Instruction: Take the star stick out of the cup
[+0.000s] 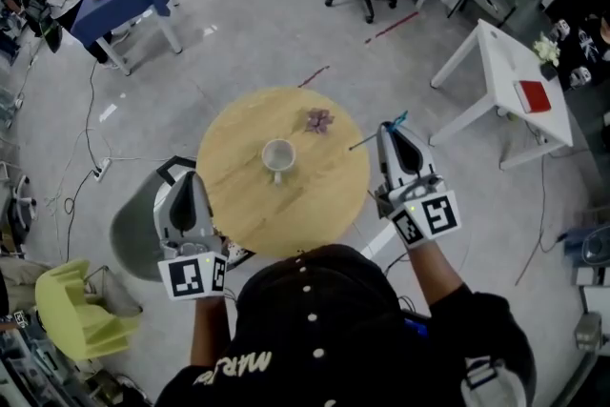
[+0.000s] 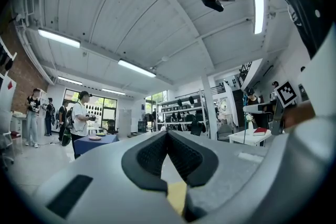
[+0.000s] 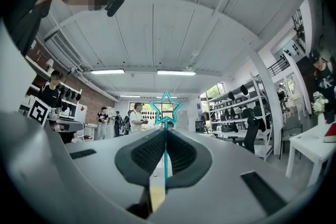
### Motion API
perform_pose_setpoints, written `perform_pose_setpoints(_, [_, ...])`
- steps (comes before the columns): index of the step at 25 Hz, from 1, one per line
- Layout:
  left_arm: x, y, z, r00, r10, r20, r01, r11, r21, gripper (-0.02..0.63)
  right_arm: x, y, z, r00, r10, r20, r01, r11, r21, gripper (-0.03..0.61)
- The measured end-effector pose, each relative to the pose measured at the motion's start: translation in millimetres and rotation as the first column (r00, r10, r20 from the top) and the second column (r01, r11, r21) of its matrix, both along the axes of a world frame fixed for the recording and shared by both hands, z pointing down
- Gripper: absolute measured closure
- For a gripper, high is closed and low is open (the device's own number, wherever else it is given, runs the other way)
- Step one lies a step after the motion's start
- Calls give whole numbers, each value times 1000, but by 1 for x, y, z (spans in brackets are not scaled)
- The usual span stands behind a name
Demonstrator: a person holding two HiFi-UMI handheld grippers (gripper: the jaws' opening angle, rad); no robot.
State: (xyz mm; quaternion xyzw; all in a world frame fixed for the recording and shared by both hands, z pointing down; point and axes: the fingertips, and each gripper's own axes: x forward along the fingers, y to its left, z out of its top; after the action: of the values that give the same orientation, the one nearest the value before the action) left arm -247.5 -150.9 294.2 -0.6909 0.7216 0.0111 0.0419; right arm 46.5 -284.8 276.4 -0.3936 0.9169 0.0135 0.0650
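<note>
My right gripper [image 3: 166, 135] has its fingers clenched on the star stick [image 3: 166, 108]; the left gripper [image 2: 167, 136] fingers are pressed together. The cup [image 1: 277, 155] stands on the round wooden tabletop [image 1: 238, 205] (grey floor [image 1: 248, 33] all around).

The person wears a black cap [image 1: 315, 286] with white studs and a black short-sleeved shirt [image 1: 472, 329] with pale lettering. The left gripper [image 1: 191, 176] and right gripper [image 1: 392, 129] have grey shells, black ribbed pads [image 2: 149, 157] and white cubes [image 1: 193, 274] with black square markers.

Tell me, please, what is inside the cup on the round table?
The cup looks empty from above; nothing covers its opening. The star stick is clamped in the right gripper instead.
</note>
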Motion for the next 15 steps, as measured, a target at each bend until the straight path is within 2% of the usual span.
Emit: perform_pose_setpoints(15, [-10, -7, 5, 1000, -15, -16, 15, 1000, -8, 614, -24, -17, 7, 998, -42, -43, 41, 999, -10, 572])
